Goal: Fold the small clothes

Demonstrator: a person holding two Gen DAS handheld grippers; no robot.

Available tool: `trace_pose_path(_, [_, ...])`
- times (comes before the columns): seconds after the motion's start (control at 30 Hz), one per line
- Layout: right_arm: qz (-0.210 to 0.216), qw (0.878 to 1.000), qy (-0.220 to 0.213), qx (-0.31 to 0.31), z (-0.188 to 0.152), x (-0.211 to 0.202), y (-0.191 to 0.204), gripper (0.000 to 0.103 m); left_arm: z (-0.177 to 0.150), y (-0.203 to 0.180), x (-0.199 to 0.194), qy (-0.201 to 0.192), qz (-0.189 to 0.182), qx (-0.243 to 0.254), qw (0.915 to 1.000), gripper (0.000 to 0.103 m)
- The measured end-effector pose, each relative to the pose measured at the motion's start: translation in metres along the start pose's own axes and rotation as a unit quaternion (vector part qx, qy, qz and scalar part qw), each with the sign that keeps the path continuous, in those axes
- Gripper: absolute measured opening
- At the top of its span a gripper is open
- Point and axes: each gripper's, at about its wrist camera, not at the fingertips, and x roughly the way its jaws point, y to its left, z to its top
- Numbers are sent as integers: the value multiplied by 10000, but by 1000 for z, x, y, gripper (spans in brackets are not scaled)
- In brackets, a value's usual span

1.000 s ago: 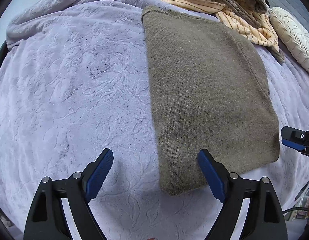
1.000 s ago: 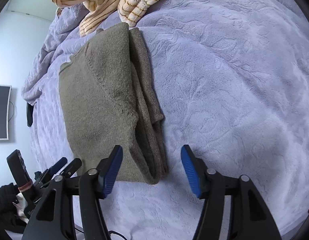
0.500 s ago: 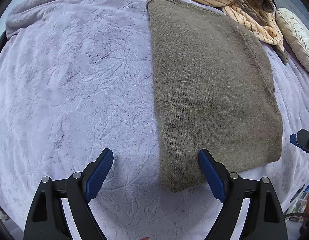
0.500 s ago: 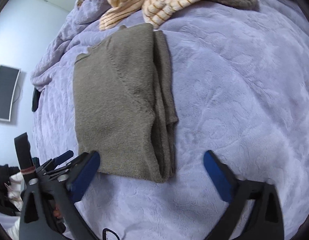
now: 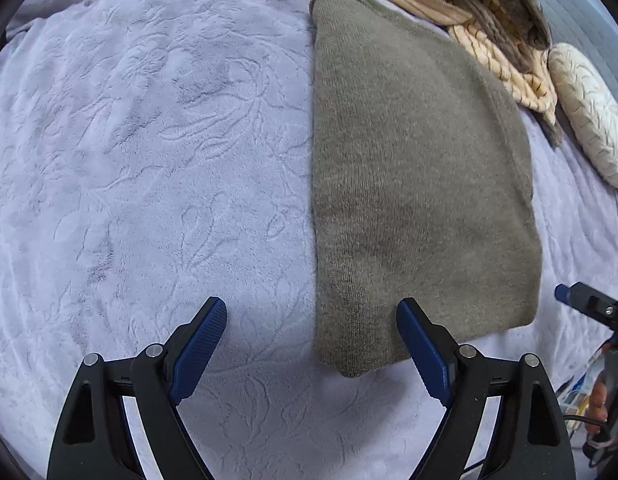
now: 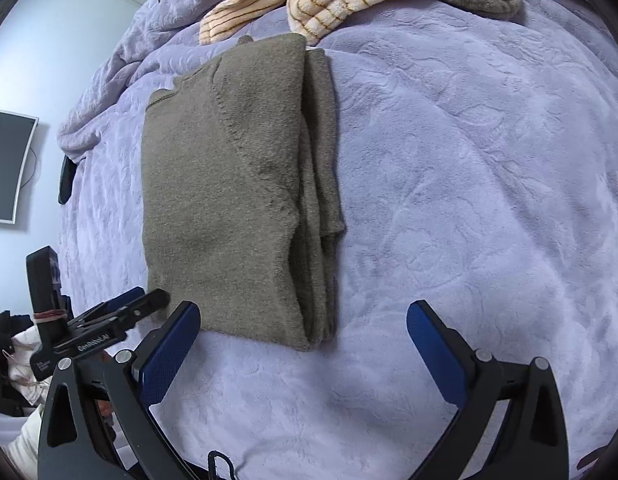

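Above the bed, both hand-held grippers, left and right, hover wide apart at the folded sweater's near edge.

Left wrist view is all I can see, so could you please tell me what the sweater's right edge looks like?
Observer: On the sweater, that edge is not one clean fold. Several stacked layers show there, and a lower strip sticks out past the top layer.
Operator: Thank you. Is the right gripper ready to grasp?
Observer: The right gripper is open and holds nothing. The sweater's near right corner lies between its fingers.
Operator: Is there anything off to the left that I am missing?
Observer: A dark monitor hangs on the wall.
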Motion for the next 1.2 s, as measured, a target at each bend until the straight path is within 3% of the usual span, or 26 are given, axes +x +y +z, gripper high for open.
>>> trace_pose_path(0.2, [8, 9999, 35, 137, 2, 0, -12, 103, 10, 7, -12, -165, -324, -94, 9993, 88])
trace_pose_path(0.5, [171, 9998, -19, 127, 23, -3, -18, 103, 31, -16, -10, -227, -834, 5, 9963, 88])
trace_pose_path(0.7, [575, 9983, 50, 56, 60, 6, -20, 103, 47, -17, 4, -160, -1229, -160, 9922, 88])
trace_pose_path(0.93, [1445, 9889, 342, -2, 108, 46, -17, 103, 56, -18, 20, -78, -1434, -37, 9896, 88])
trace_pose_path(1.07, [1339, 9898, 487, -82, 124, 72, -15, 103, 60, -18, 32, 36, -1612, -32, 9869, 88])
trace_pose_path(1.2, [1575, 9862, 476, -156, 134, 76, -9, 103, 64, -23, 37, 59, -1683, -88, 9857, 88])
